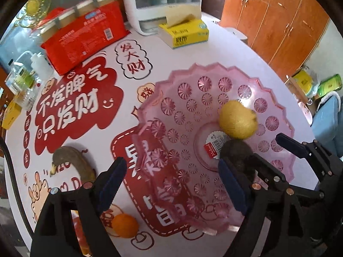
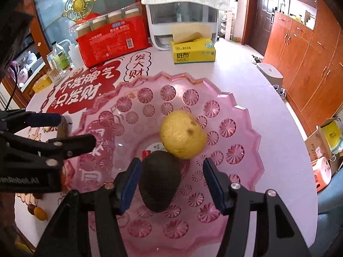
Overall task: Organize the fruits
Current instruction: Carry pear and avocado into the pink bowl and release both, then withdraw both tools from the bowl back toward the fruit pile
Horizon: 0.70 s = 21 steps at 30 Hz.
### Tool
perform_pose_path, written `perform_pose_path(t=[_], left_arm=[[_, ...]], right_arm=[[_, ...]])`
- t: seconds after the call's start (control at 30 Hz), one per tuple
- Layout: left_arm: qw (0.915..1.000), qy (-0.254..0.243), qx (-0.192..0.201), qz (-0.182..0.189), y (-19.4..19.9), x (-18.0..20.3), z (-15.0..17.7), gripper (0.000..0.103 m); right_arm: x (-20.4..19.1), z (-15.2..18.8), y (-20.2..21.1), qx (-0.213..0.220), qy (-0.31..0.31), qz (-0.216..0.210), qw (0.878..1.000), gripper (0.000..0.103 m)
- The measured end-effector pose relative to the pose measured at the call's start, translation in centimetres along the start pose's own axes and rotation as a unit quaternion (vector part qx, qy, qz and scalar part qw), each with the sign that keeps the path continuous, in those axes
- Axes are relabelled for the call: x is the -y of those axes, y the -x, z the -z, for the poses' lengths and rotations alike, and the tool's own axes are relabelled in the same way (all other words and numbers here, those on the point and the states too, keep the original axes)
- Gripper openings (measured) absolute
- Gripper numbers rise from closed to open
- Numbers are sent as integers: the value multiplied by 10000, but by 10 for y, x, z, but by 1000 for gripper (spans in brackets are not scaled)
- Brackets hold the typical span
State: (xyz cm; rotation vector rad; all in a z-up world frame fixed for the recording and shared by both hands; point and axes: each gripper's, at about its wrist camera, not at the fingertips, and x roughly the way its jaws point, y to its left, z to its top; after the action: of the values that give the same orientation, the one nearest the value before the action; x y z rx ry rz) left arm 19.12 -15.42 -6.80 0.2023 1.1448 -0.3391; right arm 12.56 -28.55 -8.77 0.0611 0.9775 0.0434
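On a round table printed with red greetings, a person's two handheld grippers hang over a pink cut-glass fruit plate. A yellow fruit sits near the plate's centre, touching a dark, avocado-like fruit at its 7 o'clock. The right gripper straddles the dark fruit: the left pad seems against it, but a clear gap shows at the right pad, so the tongs appear not to be gripping. The left gripper stands wide and empty above the plate's near-left rim. Still off the plate in the left wrist view are a browned banana at 9 o'clock of the plate and an orange at 7 o'clock.

The risk, by this reading: the two plated fruits touch on a smooth, sloped surface, so a careless withdrawal of the right fingers could nudge the dark fruit and set both rolling toward the rim.
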Motion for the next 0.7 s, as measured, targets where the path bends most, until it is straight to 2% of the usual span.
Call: perform_pose_path(t=[0.7], left_arm=[[9957, 584, 681, -240, 101, -29, 57, 86]], right_arm=[[-11, 14, 68, 248, -203, -312, 9990, 60]])
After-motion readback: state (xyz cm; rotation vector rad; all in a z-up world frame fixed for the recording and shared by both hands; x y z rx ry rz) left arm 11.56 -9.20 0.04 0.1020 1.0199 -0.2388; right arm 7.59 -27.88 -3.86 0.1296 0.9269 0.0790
